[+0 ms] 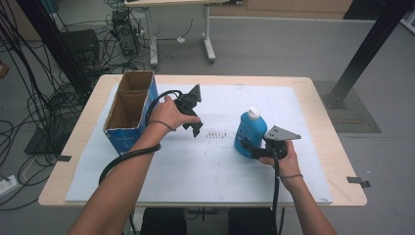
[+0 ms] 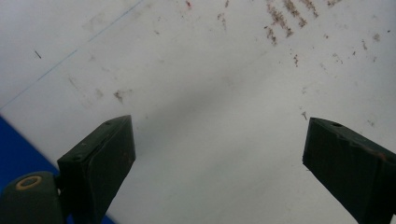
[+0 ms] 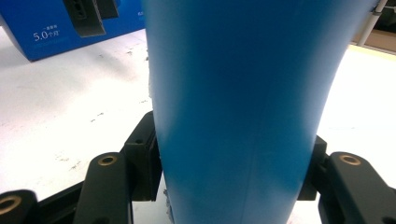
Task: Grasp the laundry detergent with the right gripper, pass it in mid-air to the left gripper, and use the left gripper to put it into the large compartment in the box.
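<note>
While right tool [image 1: 252, 147] clamps blue bottle [image 1: 249, 132] low on its stiff, slick body, left tool [image 1: 192, 117] gapes empty.

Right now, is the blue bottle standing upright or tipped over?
Upright. The blue bottle stands on the white mat with its white cap on top, and the right tool is clamped on its lower body.

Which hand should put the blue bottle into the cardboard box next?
Probably the right. The right gripper is already shut on the blue bottle, its jaws pressed on both sides. The left gripper hangs open over the white mat, beside the cardboard box.
</note>
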`<state>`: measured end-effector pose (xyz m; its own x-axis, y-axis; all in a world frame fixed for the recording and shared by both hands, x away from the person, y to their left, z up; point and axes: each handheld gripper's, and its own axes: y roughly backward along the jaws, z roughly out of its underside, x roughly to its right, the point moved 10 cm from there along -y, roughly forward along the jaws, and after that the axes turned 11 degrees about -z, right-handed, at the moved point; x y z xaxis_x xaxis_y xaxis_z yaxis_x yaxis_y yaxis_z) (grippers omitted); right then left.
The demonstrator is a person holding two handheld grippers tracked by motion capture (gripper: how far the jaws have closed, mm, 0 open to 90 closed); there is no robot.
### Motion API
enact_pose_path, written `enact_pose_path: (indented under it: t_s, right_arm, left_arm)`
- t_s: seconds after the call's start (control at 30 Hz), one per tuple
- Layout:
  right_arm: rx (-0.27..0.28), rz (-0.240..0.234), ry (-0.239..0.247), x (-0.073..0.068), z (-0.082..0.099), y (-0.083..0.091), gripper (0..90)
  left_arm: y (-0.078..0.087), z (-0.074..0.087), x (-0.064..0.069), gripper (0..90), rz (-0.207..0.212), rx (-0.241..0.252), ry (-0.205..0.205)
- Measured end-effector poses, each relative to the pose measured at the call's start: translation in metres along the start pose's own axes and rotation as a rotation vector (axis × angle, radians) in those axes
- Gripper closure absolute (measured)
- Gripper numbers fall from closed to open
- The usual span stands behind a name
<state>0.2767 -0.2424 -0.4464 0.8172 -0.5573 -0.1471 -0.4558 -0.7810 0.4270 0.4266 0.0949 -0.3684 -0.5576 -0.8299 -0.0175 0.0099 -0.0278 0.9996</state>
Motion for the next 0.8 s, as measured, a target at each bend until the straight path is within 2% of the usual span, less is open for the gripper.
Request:
enact_pose_path:
  t_s: [0.2,0.57,0.8]
  right_arm:
    - [-0.02,-0.017,0.026,0.0,-0.003,0.0,41.2]
    - [-0.01,-0.052,-0.003,0.003,-0.006,0.007,41.3]
    - [-0.008,-0.081,-0.012,0.003,-0.011,0.011,41.3]
  left_arm:
    - [0.004,0.002,0.001,9.8,0.019,0.015,-0.01]
    - [0.013,0.005,0.003,9.7,0.037,0.042,-0.053]
    - [0.029,0.01,0.01,9.9,0.039,0.073,-0.097]
